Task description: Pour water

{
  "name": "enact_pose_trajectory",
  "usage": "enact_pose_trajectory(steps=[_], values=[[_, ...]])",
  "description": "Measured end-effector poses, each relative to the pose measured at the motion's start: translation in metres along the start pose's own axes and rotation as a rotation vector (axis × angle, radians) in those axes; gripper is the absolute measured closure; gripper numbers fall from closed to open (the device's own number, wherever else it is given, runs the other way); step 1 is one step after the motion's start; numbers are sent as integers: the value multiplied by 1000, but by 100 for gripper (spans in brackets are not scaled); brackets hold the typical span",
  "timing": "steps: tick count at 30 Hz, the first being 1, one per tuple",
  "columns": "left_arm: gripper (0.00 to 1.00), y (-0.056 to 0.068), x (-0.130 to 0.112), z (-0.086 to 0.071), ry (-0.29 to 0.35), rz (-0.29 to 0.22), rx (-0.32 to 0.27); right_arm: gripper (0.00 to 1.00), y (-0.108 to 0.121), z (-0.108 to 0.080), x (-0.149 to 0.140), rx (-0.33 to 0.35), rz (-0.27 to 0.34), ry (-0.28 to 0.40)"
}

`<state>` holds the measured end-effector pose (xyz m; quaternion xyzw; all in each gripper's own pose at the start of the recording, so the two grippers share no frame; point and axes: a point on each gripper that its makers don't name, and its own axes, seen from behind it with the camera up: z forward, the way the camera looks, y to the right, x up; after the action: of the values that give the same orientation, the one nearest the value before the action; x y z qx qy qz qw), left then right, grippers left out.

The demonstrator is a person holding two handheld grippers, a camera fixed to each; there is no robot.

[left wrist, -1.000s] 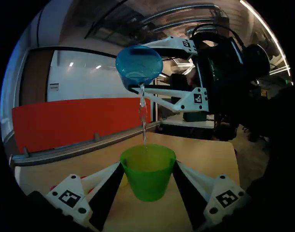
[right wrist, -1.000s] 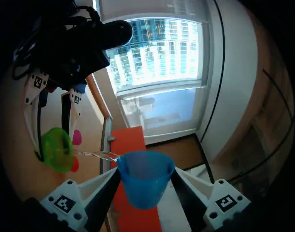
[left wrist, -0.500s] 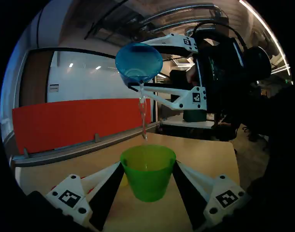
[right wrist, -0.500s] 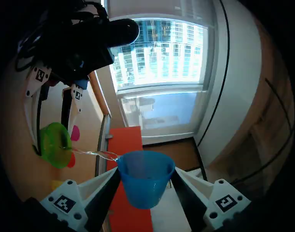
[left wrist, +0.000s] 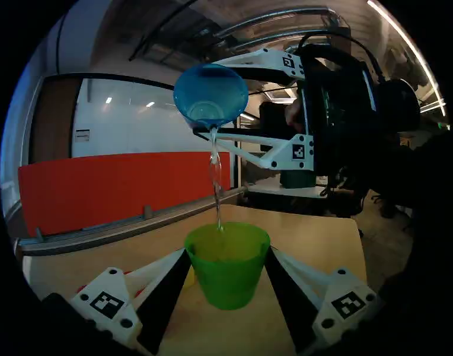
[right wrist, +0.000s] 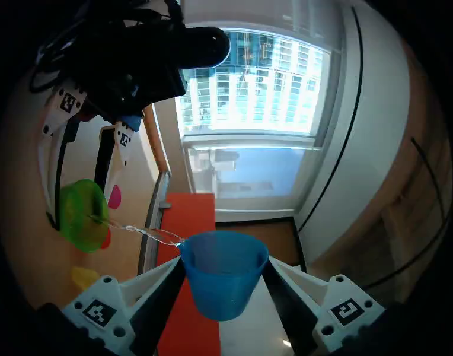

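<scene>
Left gripper (left wrist: 226,261), left gripper view: fingers clamped on the upright green cup (left wrist: 227,279).
Blue cup (left wrist: 210,104), same view: tipped overhead, water (left wrist: 214,178) streaming into the green cup.
Right gripper (right wrist: 223,267), right gripper view: fingers clamped on the blue cup; stream reaches the green cup.

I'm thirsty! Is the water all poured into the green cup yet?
Not yet. Done: the right gripper has the blue cup tipped above the green cup that the left gripper holds. Happening now: a thin water stream falls into it. Left: empty the blue cup, then turn it upright.
</scene>
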<state>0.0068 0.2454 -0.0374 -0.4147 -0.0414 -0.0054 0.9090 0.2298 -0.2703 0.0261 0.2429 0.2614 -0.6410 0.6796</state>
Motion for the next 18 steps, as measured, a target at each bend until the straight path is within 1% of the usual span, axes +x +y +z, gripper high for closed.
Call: enact_pose_trajectory(steps=[18], values=[[15, 3, 1, 2, 3, -1, -3, 11, 3, 0, 13, -11, -87, 6]])
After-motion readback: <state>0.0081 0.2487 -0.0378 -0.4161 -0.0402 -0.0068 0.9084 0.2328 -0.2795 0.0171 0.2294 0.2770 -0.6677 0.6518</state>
